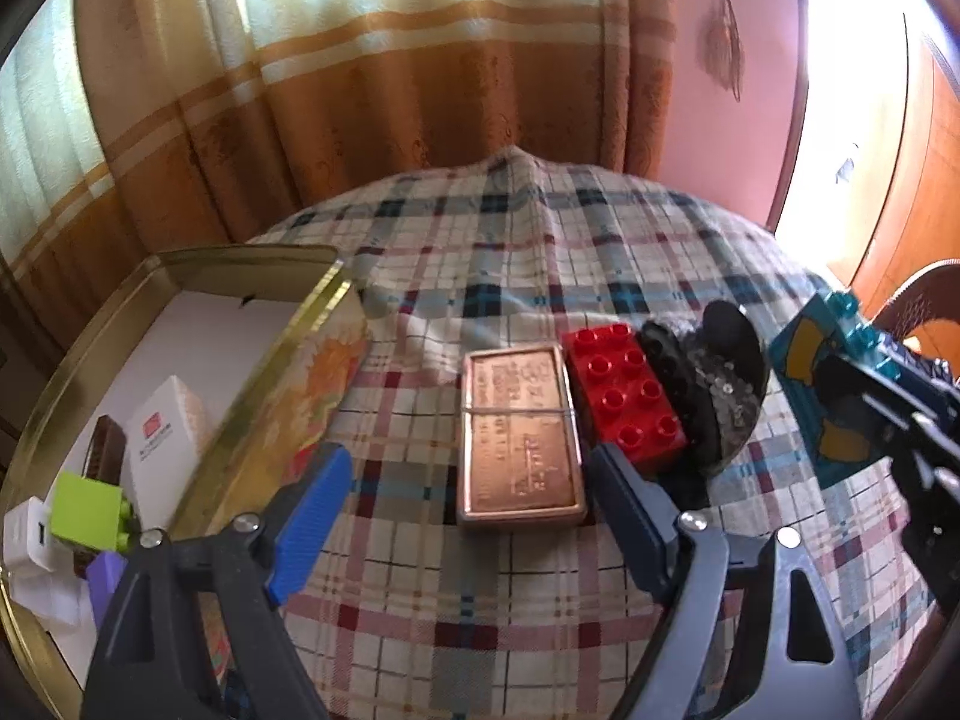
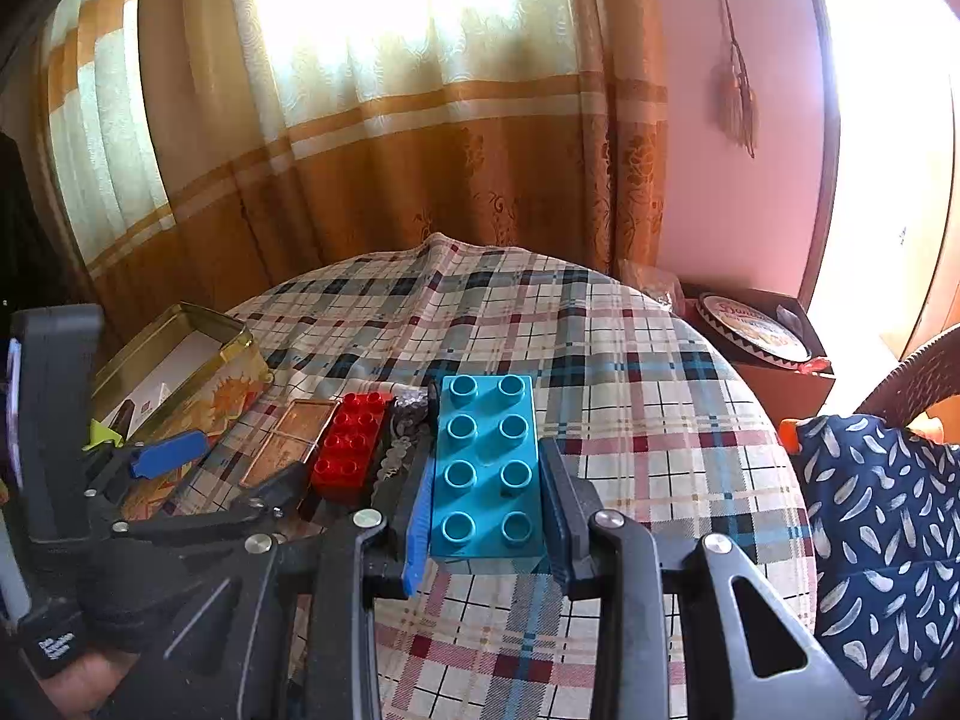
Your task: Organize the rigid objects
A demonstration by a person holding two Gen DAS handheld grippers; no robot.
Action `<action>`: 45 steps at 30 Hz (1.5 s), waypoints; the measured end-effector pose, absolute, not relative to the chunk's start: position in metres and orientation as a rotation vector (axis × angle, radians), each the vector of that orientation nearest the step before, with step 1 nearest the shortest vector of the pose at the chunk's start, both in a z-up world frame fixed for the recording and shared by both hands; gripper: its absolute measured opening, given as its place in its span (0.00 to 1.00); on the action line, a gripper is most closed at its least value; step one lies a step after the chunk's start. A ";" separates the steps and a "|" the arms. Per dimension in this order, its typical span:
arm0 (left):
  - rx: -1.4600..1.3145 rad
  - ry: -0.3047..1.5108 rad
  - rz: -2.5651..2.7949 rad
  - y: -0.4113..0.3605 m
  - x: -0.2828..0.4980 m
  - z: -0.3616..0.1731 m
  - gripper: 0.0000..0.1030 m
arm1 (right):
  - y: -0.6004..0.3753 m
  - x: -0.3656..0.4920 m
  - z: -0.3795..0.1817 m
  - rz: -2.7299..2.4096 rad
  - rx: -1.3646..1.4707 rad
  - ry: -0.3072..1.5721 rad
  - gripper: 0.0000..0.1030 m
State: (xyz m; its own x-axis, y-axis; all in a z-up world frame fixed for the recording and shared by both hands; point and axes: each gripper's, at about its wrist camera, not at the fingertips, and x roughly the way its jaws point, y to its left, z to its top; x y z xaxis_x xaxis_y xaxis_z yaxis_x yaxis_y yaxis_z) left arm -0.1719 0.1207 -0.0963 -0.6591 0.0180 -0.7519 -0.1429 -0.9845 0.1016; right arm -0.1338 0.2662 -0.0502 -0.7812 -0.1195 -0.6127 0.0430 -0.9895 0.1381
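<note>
My round desk [image 1: 540,600] is covered with a soft plaid cloth in cream, red and dark blue. Behind it, at twelve o'clock, hang heavy orange-and-cream striped curtains [image 1: 360,90], lit from behind, and a pink wall [image 2: 750,210] stands at two o'clock with a tassel hanging on it.

My left tongs [image 1: 468,516] are spread wide, their ribbed blue pads either side of a flat copper-coloured metal case [image 1: 521,441] with embossed lettering; the pads do not press it. Just beside the case, toward three o'clock, lies a red studded plastic brick [image 1: 624,396], and touching that a black sequinned object [image 1: 714,384] I cannot identify.

At nine o'clock sits an open gold tin [image 1: 288,360], shiny, with a floral side. Inside it are a white box [image 1: 162,438], a lime-green brick [image 1: 90,507] and a small purple piece [image 1: 105,576].

My right tongs [image 2: 486,504] are pinching a teal eight-stud brick [image 2: 489,462] by its long sides, above the cloth
</note>
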 end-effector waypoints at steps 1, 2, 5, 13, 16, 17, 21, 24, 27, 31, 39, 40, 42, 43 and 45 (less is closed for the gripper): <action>-1.262 0.240 2.769 0.122 -0.174 -0.099 0.77 | 0.266 -0.134 -0.050 -2.880 1.004 -0.176 0.33; -1.285 0.244 2.750 0.124 -0.179 -0.103 0.72 | 0.266 -0.134 -0.050 -2.880 1.004 -0.175 0.33; -1.285 0.214 2.733 0.124 -0.182 -0.102 0.53 | 0.266 -0.134 -0.050 -2.880 1.005 -0.176 0.33; -1.259 0.208 2.711 0.123 -0.177 -0.102 0.44 | 0.266 -0.134 -0.051 -2.878 1.007 -0.184 0.33; -1.258 0.169 2.713 0.118 -0.173 -0.101 0.44 | 0.265 -0.133 -0.050 -2.883 1.001 -0.174 0.33; -1.254 0.156 2.718 0.115 -0.170 -0.101 0.44 | 0.265 -0.133 -0.050 -2.885 0.995 -0.169 0.33; -1.202 0.142 2.754 0.109 -0.158 -0.096 0.44 | 0.262 -0.129 -0.047 -2.896 0.961 -0.144 0.33; -1.158 0.142 2.785 0.105 -0.149 -0.091 0.44 | 0.259 -0.127 -0.046 -2.903 0.940 -0.123 0.33; -1.113 0.130 2.815 0.100 -0.140 -0.086 0.44 | 0.258 -0.125 -0.044 -2.906 0.921 -0.112 0.33; -1.054 0.097 2.859 0.091 -0.132 -0.078 0.44 | 0.257 -0.122 -0.041 -2.911 0.883 -0.105 0.33; -0.923 0.102 2.934 0.080 -0.109 -0.062 0.44 | 0.251 -0.116 -0.037 -2.914 0.830 -0.089 0.33; -0.909 0.103 2.939 0.079 -0.106 -0.060 0.44 | 0.250 -0.116 -0.037 -2.911 0.827 -0.093 0.33; -0.881 0.104 2.952 0.077 -0.101 -0.058 0.44 | 0.249 -0.115 -0.036 -2.906 0.820 -0.098 0.33; -0.870 0.109 2.958 0.076 -0.099 -0.057 0.44 | 0.246 -0.114 -0.036 -2.902 0.812 -0.094 0.33; -0.852 0.111 2.967 0.074 -0.095 -0.055 0.44 | 0.240 -0.111 -0.035 -2.891 0.796 -0.086 0.33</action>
State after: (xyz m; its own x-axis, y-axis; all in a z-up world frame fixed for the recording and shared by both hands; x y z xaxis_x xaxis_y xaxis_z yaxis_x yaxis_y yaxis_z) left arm -0.0954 0.0743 -0.0546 -0.8465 0.0304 -0.5315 -0.0702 -0.9960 0.0548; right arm -0.1112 0.2398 -0.0348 -0.8498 -0.1510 -0.5050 0.1209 -0.9884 0.0921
